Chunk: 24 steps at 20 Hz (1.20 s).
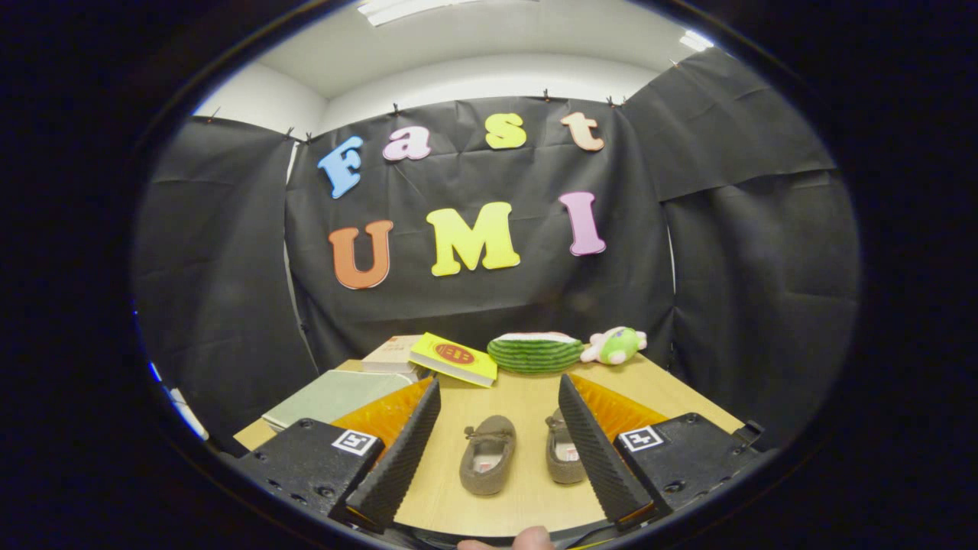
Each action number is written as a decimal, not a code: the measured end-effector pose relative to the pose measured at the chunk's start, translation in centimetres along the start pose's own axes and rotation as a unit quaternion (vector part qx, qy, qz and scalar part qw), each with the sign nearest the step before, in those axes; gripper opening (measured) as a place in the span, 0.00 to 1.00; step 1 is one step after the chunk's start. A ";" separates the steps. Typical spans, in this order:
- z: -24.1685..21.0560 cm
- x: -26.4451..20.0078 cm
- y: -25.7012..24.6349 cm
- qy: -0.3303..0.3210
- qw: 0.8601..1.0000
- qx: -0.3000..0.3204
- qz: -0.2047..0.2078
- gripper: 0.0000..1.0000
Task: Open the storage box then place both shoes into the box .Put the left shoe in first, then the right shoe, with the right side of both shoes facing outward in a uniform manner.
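Two small brown slipper-like shoes stand side by side on the wooden table (527,397), toes pointing away from me. The left shoe (488,454) lies fully between my fingers. The right shoe (562,451) sits close to the right finger (596,451), which hides part of it. My gripper (500,389) is open, held above the table, and nothing touches its fingers.
Beyond the shoes, at the table's back edge, lie a yellow book (454,358) on a stack of other books (391,355), a watermelon-shaped plush (535,351) and a green-and-pink plush toy (615,345). A pale green book (336,396) lies at the left. A fingertip (527,540) shows at the bottom.
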<state>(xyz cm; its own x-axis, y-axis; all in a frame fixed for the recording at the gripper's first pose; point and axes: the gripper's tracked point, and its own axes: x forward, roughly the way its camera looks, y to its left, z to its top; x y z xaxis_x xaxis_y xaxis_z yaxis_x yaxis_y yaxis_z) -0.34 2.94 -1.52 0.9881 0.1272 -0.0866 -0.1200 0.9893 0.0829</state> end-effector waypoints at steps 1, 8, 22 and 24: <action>-0.1 0.1 0.1 0.002 1.000 0.000 0.001 0.99; 0.5 1.6 2.5 -0.004 0.999 0.002 0.040 0.99; -5.5 7.1 10.8 0.103 0.973 0.077 0.194 0.99; -7.2 7.9 12.3 0.136 0.961 0.094 0.223 1.00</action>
<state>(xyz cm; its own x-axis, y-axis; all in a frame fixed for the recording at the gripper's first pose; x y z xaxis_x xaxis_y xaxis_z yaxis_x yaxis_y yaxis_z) 5.28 16.58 -8.29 0.7776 0.5751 -0.2543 -0.4813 0.8046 0.3478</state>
